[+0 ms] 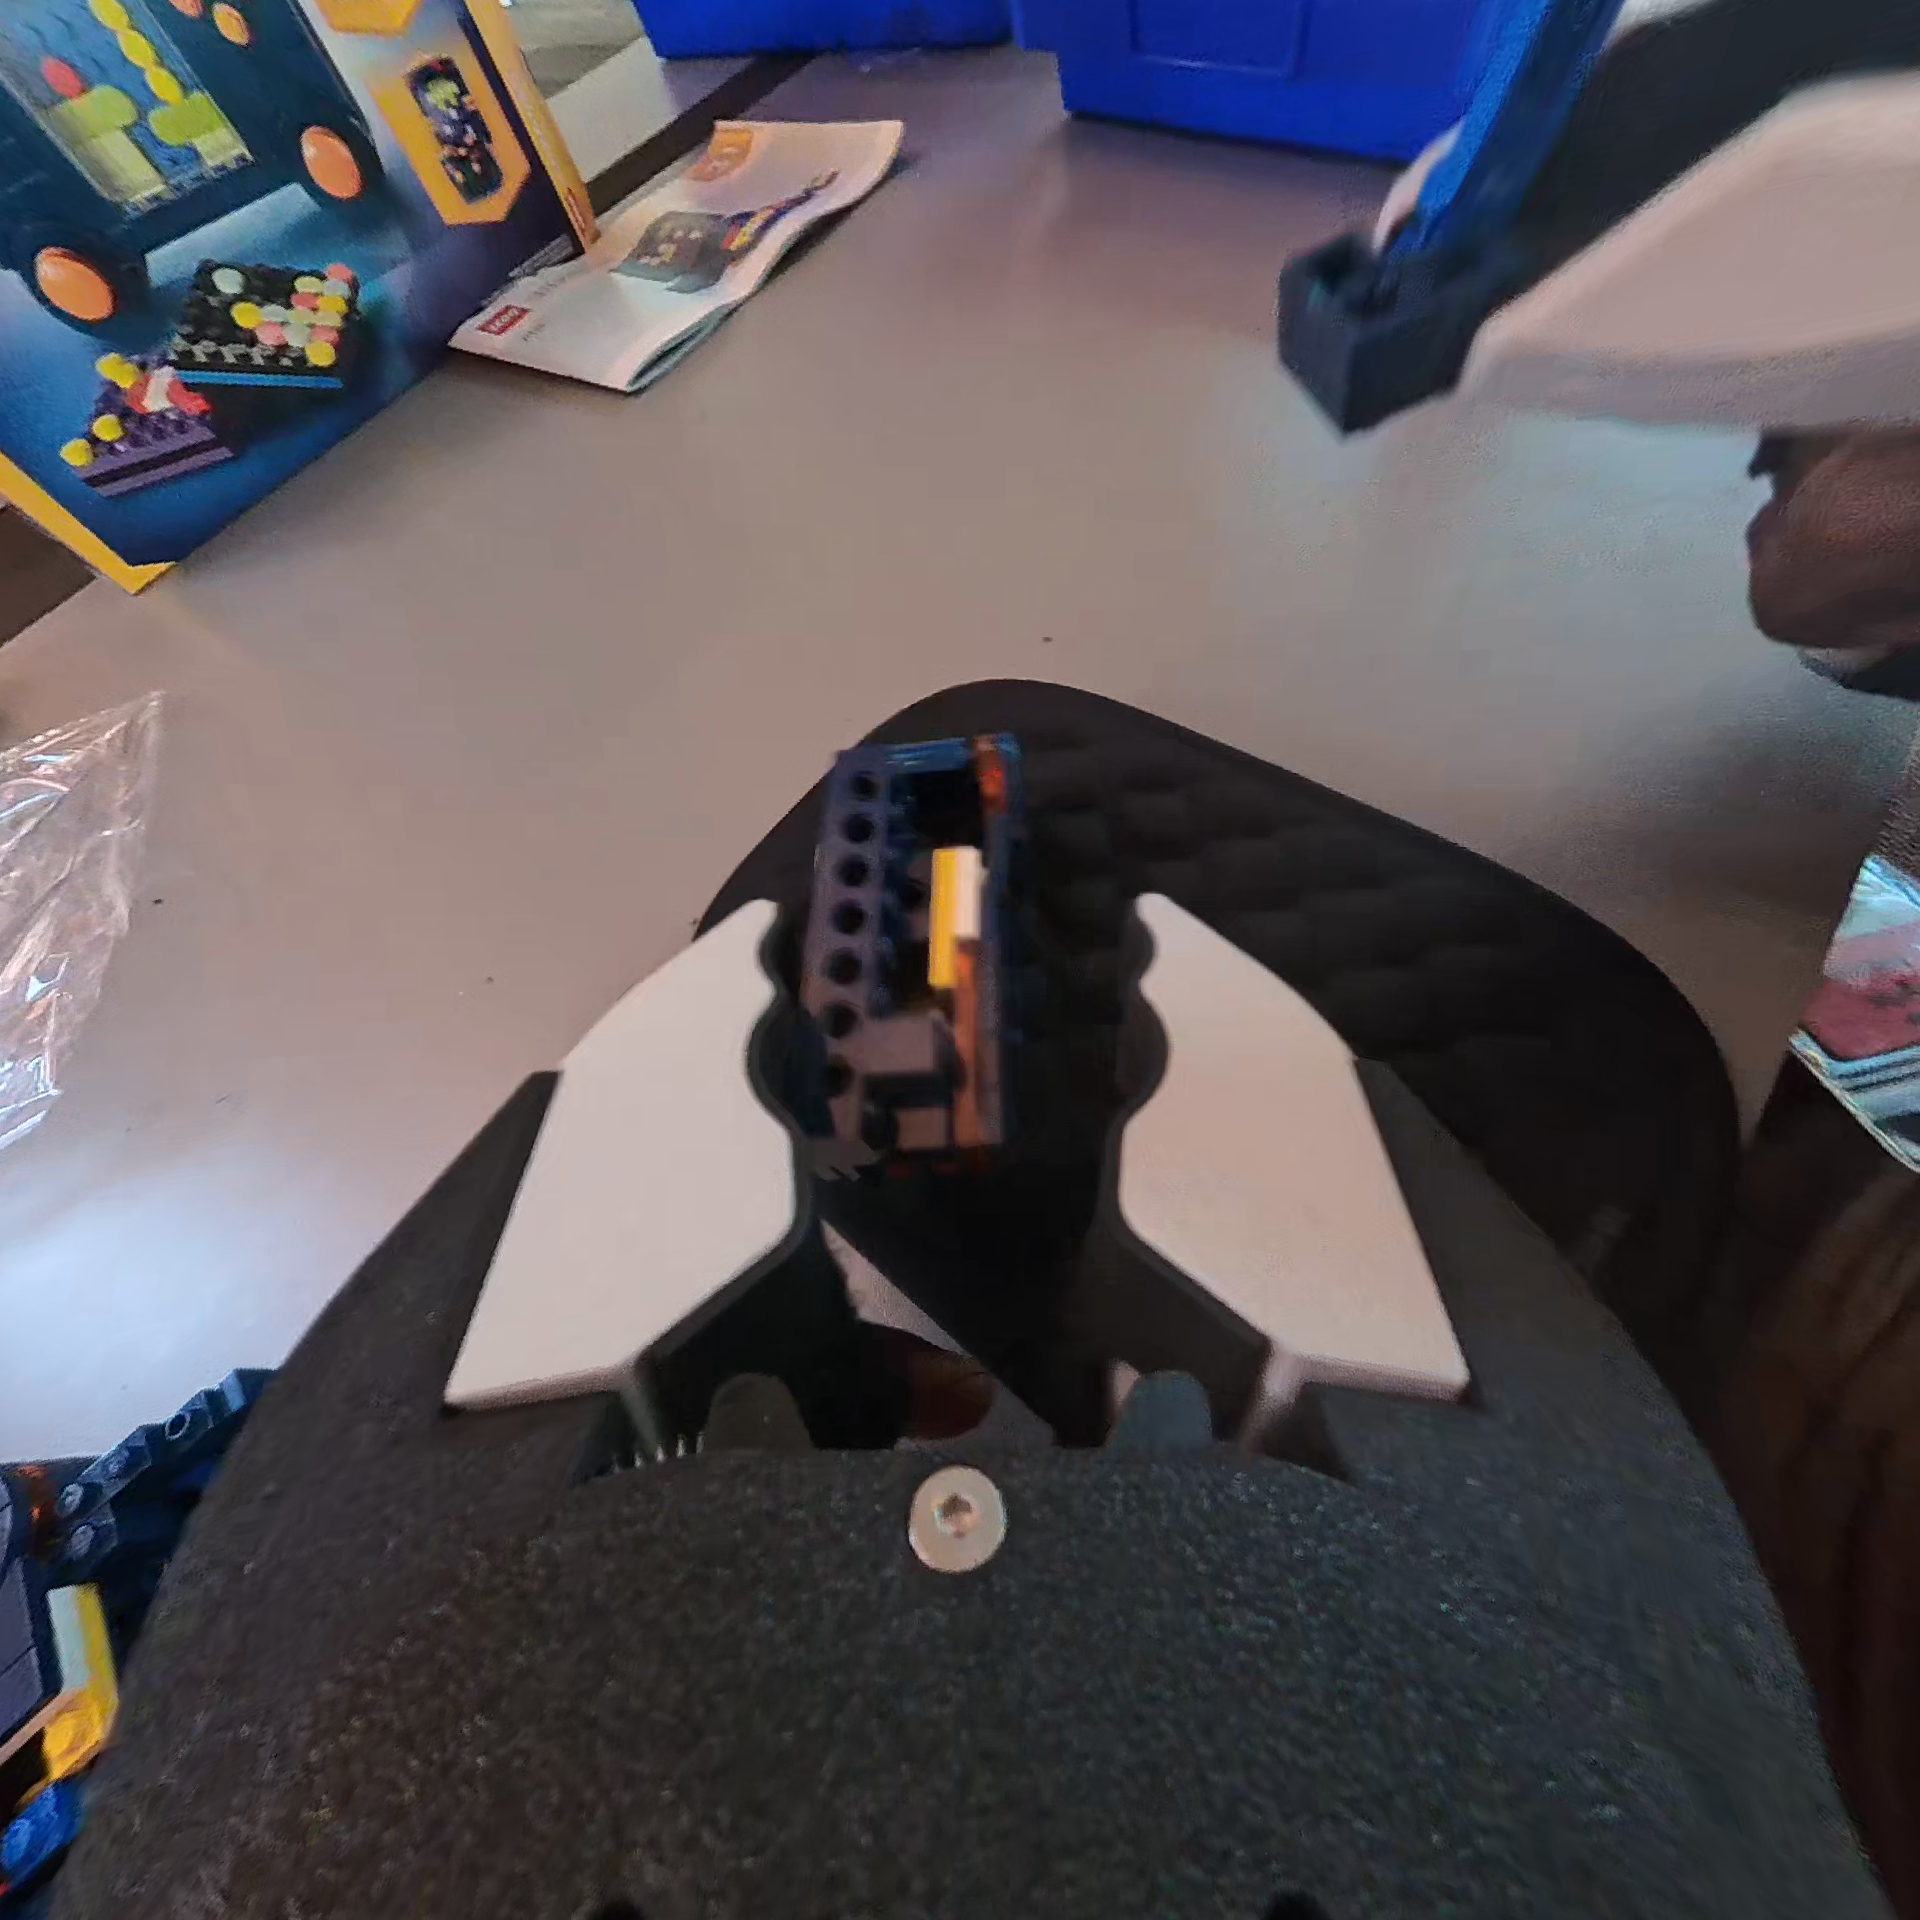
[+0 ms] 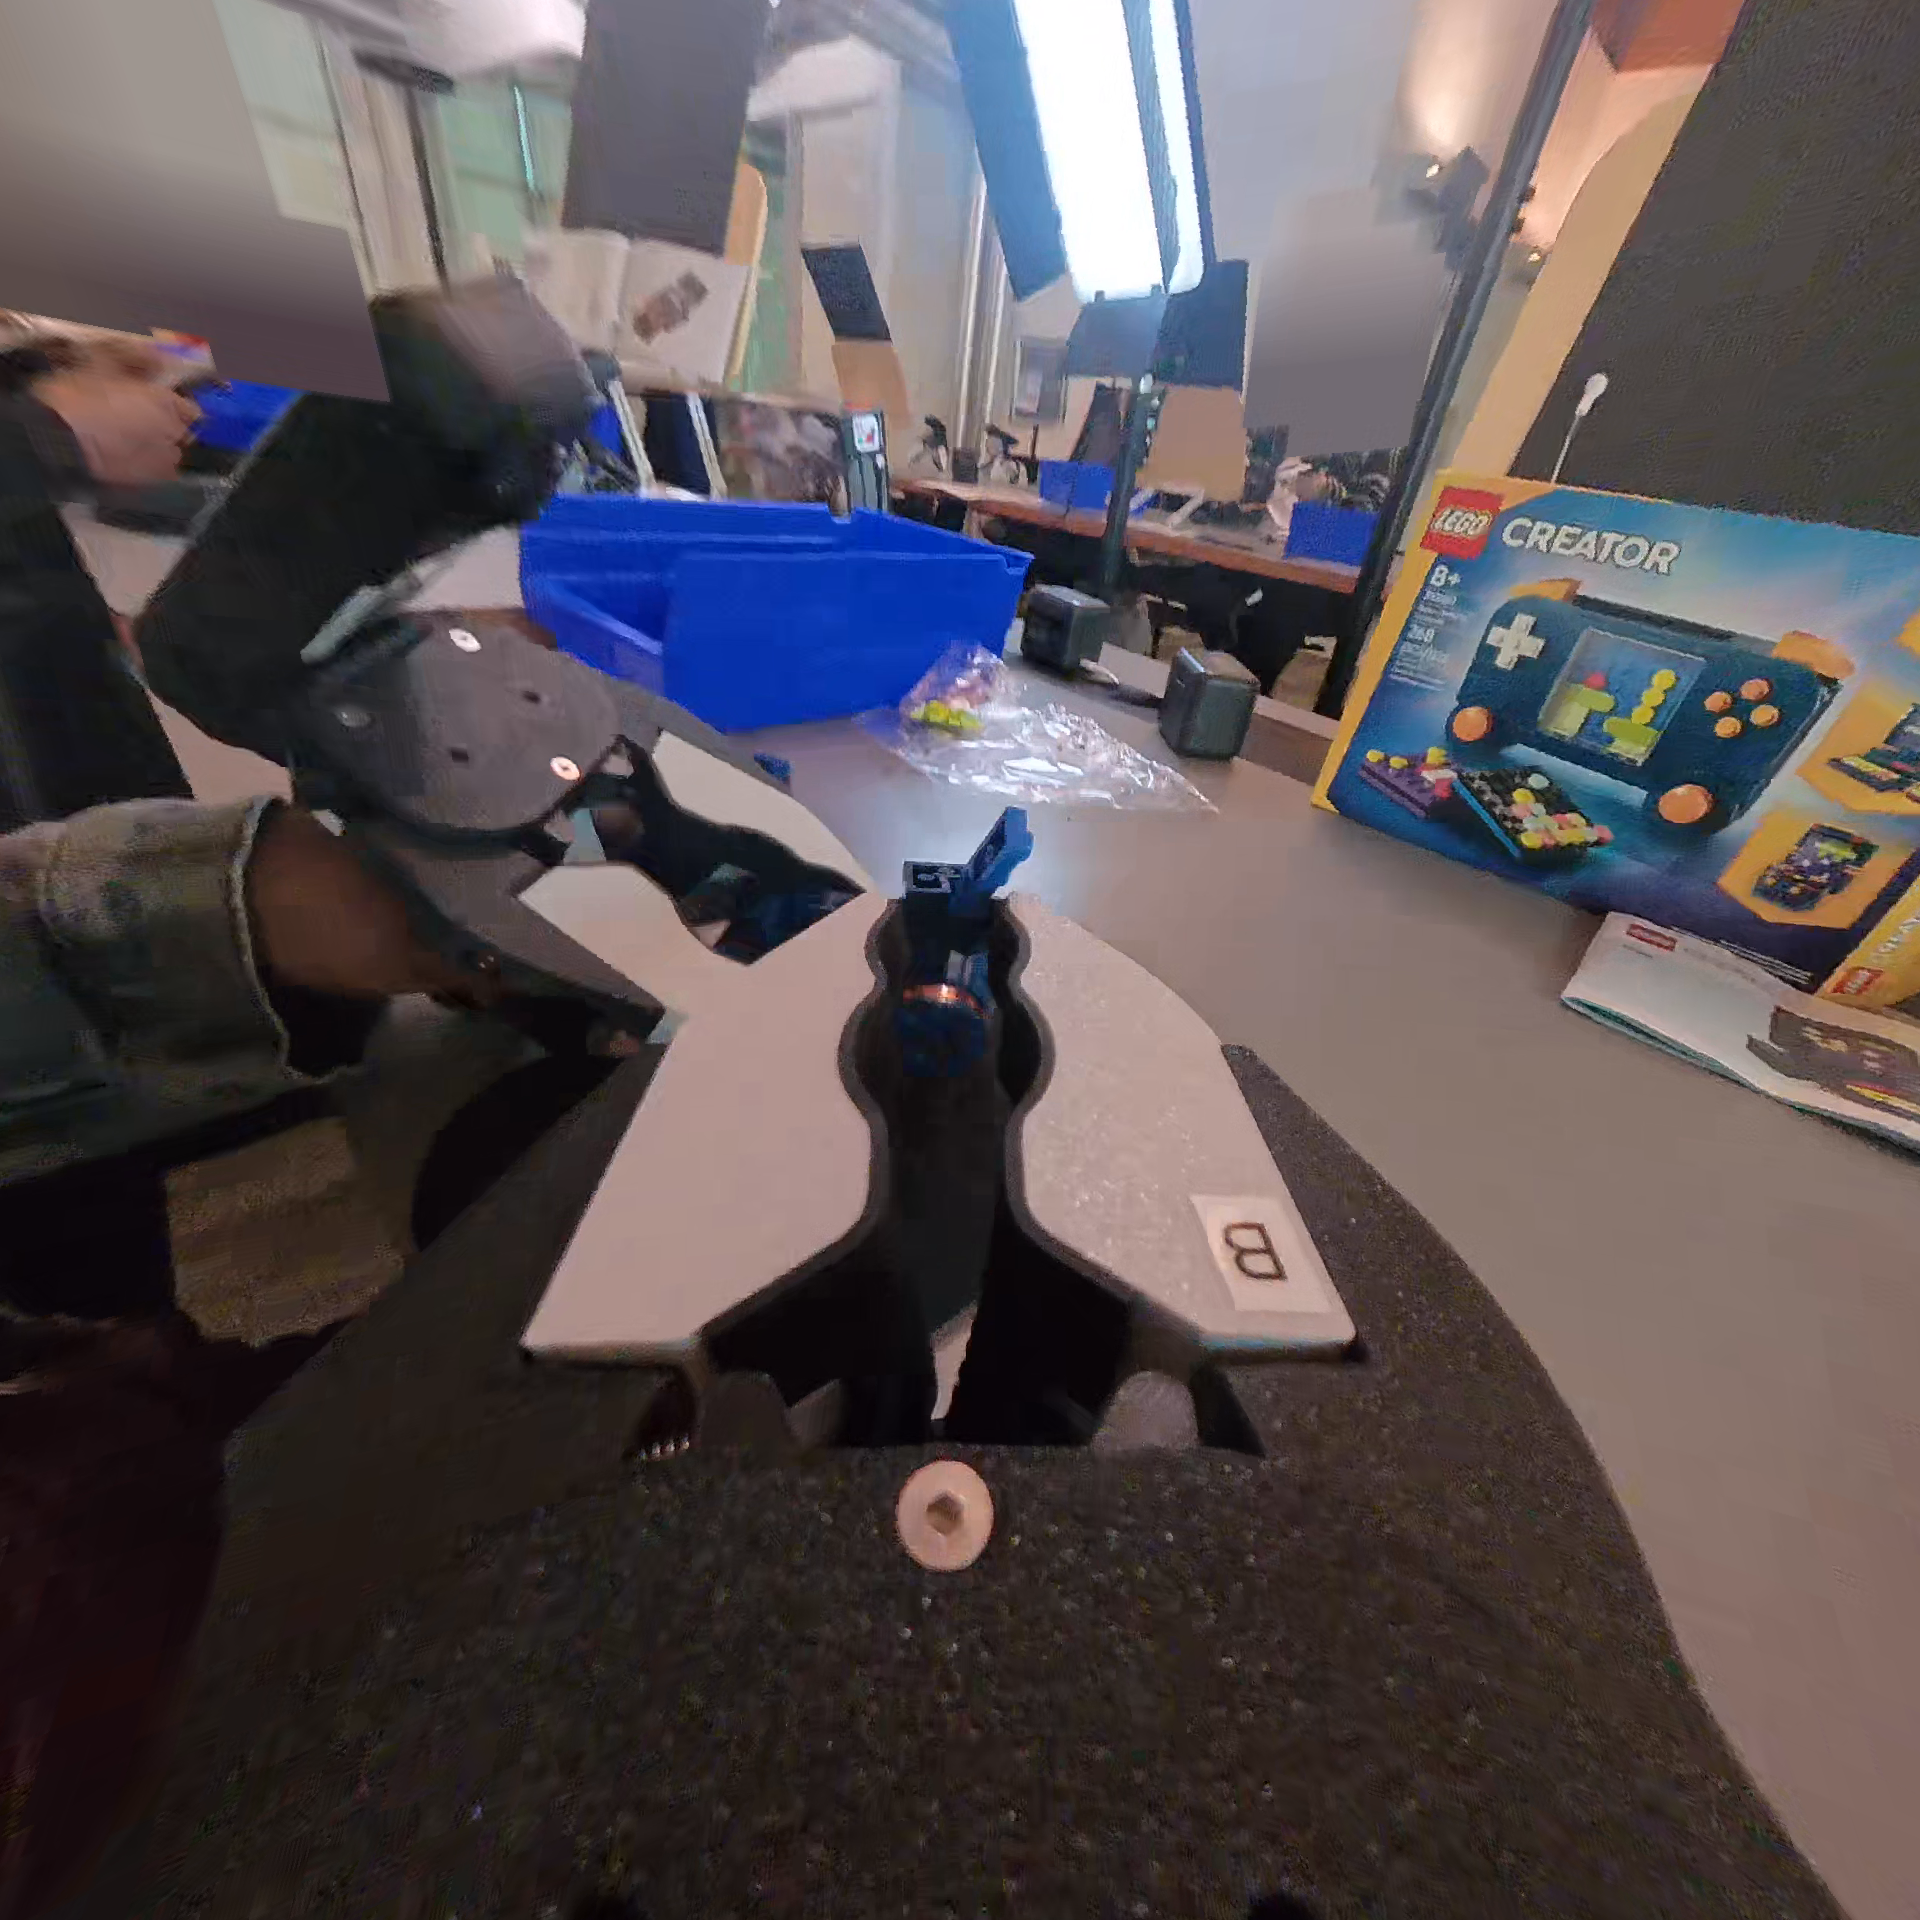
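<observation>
Fingers of the left gripper (image 1: 914,977) are clamped on a dark blue brick assembly (image 1: 914,956), a blurred block with a row of round holes, orange plates and a yellow-and-white piece inside; it stands lengthwise between the tips, held above the grey table (image 1: 623,644). Beneath and right of it lies a black quilted pad (image 1: 1403,966). Open tabletop stretches ahead as far as a folded instruction booklet (image 1: 686,249) and the printed toy box (image 1: 208,208) at far left; blue bins (image 1: 1226,62) line the far edge. Crinkled clear plastic (image 1: 62,894) sits at the left margin, loose bricks (image 1: 62,1621) low left.

Right gripper (image 2: 961,914) fingers are pressed together on a small blue brick piece (image 2: 961,935) with an orange ring, its hinged end poking up past the tips. It is raised off the table and tilted, near the left gripper, which probably sits a little lower. A sleeved forearm (image 2: 156,956) reaches in behind the left gripper. Beyond lie a plastic bag (image 2: 1039,748) and a blue bin (image 2: 790,623).
</observation>
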The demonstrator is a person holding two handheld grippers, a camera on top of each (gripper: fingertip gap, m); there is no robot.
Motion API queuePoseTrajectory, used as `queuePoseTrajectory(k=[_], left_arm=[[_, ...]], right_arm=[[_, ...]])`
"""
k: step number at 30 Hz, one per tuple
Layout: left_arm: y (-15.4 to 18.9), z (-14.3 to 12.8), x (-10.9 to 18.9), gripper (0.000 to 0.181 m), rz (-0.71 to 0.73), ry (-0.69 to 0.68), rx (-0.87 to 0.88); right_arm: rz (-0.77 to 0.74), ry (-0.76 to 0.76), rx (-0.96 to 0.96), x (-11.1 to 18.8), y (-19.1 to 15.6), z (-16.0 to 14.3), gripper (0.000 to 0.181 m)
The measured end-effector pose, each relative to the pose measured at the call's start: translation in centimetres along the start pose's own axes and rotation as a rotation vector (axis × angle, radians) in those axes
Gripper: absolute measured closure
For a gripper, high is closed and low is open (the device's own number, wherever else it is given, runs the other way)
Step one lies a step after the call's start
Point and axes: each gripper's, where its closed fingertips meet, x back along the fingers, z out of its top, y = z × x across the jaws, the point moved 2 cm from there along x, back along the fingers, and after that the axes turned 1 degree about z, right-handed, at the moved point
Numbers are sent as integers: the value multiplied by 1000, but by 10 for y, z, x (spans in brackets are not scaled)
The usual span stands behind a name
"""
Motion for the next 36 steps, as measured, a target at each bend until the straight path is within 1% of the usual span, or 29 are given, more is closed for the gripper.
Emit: queuePoseTrajectory(k=[1,2,3,4,6,8,9,11,13,15,18,20,22,24,25,26,27,28,29,31,32,33,34,35,36], left_arm=[[2,2,2,113,-14,8,-8],[1,8,7,107,-18,43,-7],[1,17,14,105,-26,100,-6],[3,31,24,105,-49,186,-22],[7,59,49,113,-61,380,-89],[17,81,73,124,-25,551,-240],[23,86,80,129,15,591,-348],[32,88,82,134,116,576,-555],[39,85,76,138,158,515,-676],[47,83,72,142,141,498,-730],[52,82,71,155,145,498,-776],[51,82,72,165,164,494,-784],[50,82,73,168,160,494,-777],[50,83,75,169,95,513,-662],[51,87,78,170,31,554,-554],[52,92,82,170,-66,609,-403],[55,98,90,170,-212,674,-223],[58,105,99,170,-385,738,-28],[57,111,108,170,-557,798,158],[51,116,122,170,-872,846,483],[48,116,125,170,-980,863,594],[45,113,121,170,-1008,845,666],[41,104,104,170,-917,779,667],[32,90,82,170,-743,711,592],[18,73,61,170,-563,618,547]], right_arm=[[46,41,-37,2,-2,6,165],[77,82,-90,5,-3,13,166],[105,117,-142,7,-3,19,166],[148,146,-193,9,-5,25,165],[198,209,-279,14,-4,36,166],[256,208,-349,16,-7,41,166],[277,198,-373,15,-9,42,166],[301,175,-396,14,-13,43,165],[321,143,-391,11,-18,42,165],[342,101,-379,8,-24,41,165],[352,50,-352,6,-29,38,165],[351,22,-331,5,-32,37,165],[352,9,-318,5,-33,36,165],[355,22,-310,5,-34,39,165],[371,61,-302,7,-34,44,165],[396,121,-303,10,-34,51,164],[426,195,-318,15,-33,60,159],[450,274,-345,21,-32,68,150],[478,348,-377,28,-30,76,146],[554,446,-424,41,-29,88,147],[563,453,-436,43,-29,89,148],[556,412,-423,41,-31,85,158],[508,302,-361,33,-30,70,170],[365,155,-246,23,-15,43,180],[130,29,-128,16,15,12,181]])
